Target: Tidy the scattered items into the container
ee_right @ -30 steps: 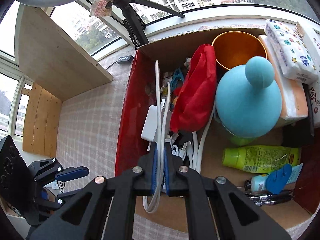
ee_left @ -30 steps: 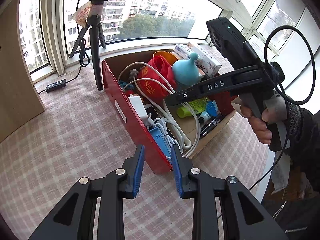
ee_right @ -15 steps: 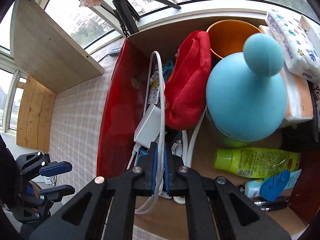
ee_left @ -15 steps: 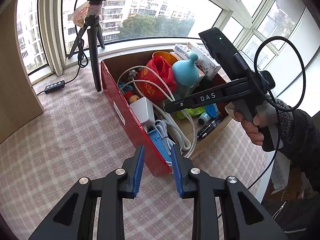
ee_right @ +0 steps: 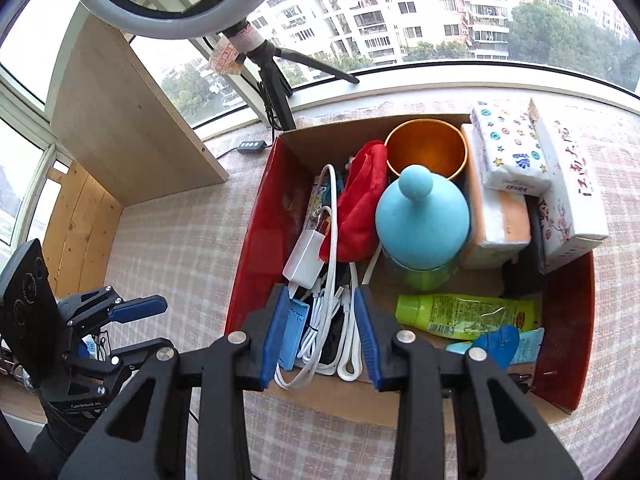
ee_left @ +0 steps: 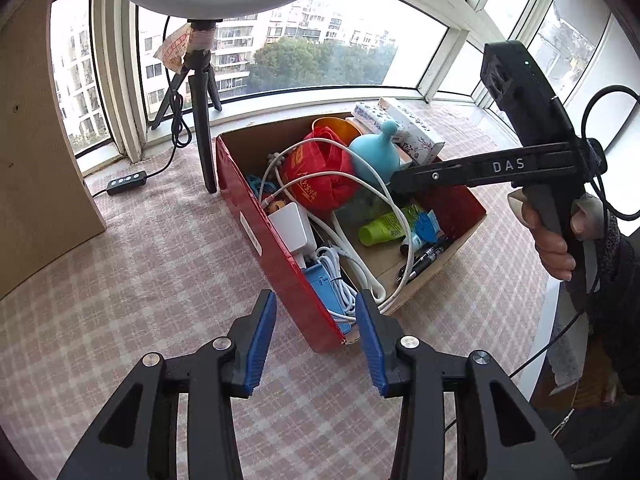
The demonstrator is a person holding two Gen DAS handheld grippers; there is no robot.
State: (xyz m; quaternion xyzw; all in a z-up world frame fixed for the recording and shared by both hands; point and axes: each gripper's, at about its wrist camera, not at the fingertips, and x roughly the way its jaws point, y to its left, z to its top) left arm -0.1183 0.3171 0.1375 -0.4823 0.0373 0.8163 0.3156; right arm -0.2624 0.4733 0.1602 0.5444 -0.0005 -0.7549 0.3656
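Note:
A cardboard box with red side walls point(ee_left: 272, 248) point(ee_right: 256, 248) stands on the checked cloth. It is full: a white cable point(ee_right: 333, 264), a white charger point(ee_right: 306, 260), a red bag point(ee_right: 360, 208), a teal domed thing point(ee_right: 420, 220), an orange cup point(ee_right: 426, 152), a green tube point(ee_right: 460, 316) and tissue packs point(ee_right: 512, 156). My right gripper point(ee_right: 320, 312) hovers above the box's near end. Its jaws are opening, and the cable lies loose in the box below them. My left gripper point(ee_left: 316, 320) hangs over the box's near corner, jaws opening with nothing between them.
A ring light on a black tripod point(ee_left: 200, 120) stands just behind the box, with its cable and inline switch point(ee_left: 128, 180) trailing left. A wooden board point(ee_left: 36, 160) leans at the far left. Windows close off the back. A hand point(ee_left: 552, 248) holds the right gripper.
The right gripper's jaws, shut on the white cable before, have parted and it has risen off the box, leaving the cable inside. The left gripper's jaws have widened.

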